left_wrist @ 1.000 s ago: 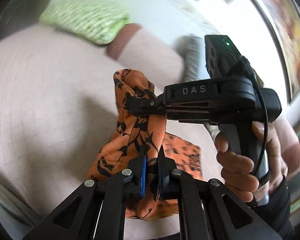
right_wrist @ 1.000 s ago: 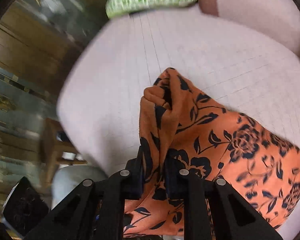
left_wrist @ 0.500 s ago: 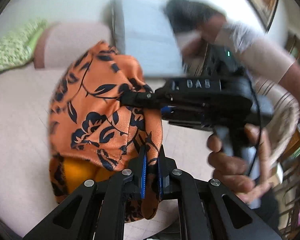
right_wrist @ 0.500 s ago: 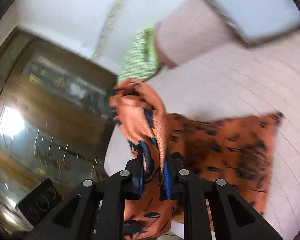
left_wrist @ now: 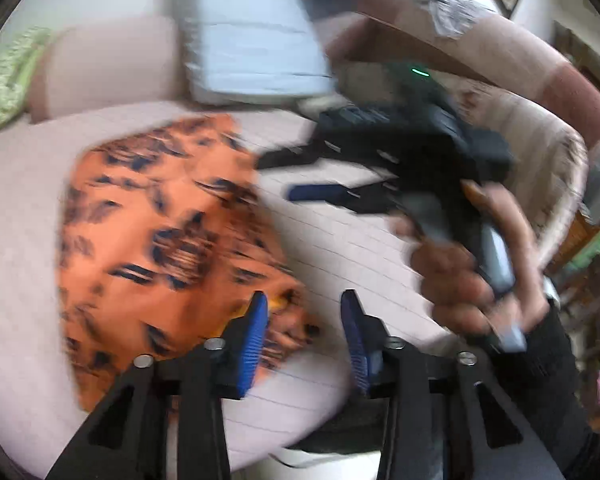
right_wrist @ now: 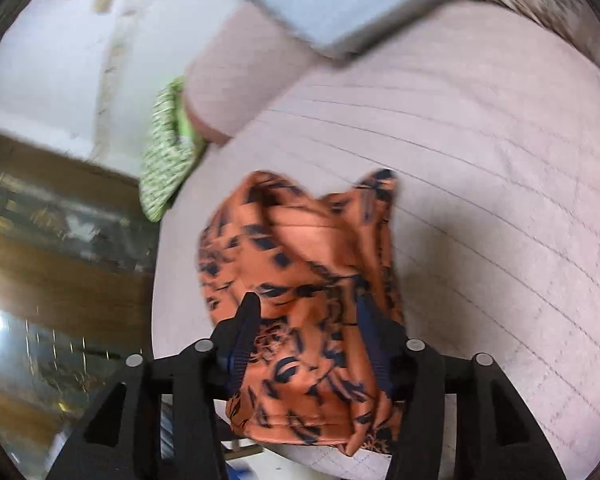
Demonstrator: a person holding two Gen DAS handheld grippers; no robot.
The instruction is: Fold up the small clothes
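Note:
An orange garment with dark flowers [left_wrist: 168, 248] lies spread and folded over on the pale pink bed [left_wrist: 360, 248], blurred by motion. My left gripper [left_wrist: 304, 316] hovers over its near right corner. Its jaws are opening, the blue pads [left_wrist: 256, 328] stand apart, and nothing is pressed between them. In the right wrist view the same garment [right_wrist: 300, 248] lies bunched under my right gripper [right_wrist: 306, 312]. Its jaws are also opening, with cloth beneath the gap but no pad pressing it. In the left wrist view the right gripper [left_wrist: 288, 174], held in a hand, shows spread fingers just right of the cloth.
A light blue pillow [left_wrist: 252, 40], a pink bolster [left_wrist: 108, 64] and a green patterned cushion [left_wrist: 4, 80] lie at the head of the bed. A person's arm [left_wrist: 500, 52] crosses the upper right. A wooden cabinet [right_wrist: 60, 260] stands past the bed's left edge.
Both grippers carried the pinched cloth across and down, then opened and let it go. The garment now rests on the bed instead of hanging from the jaws.

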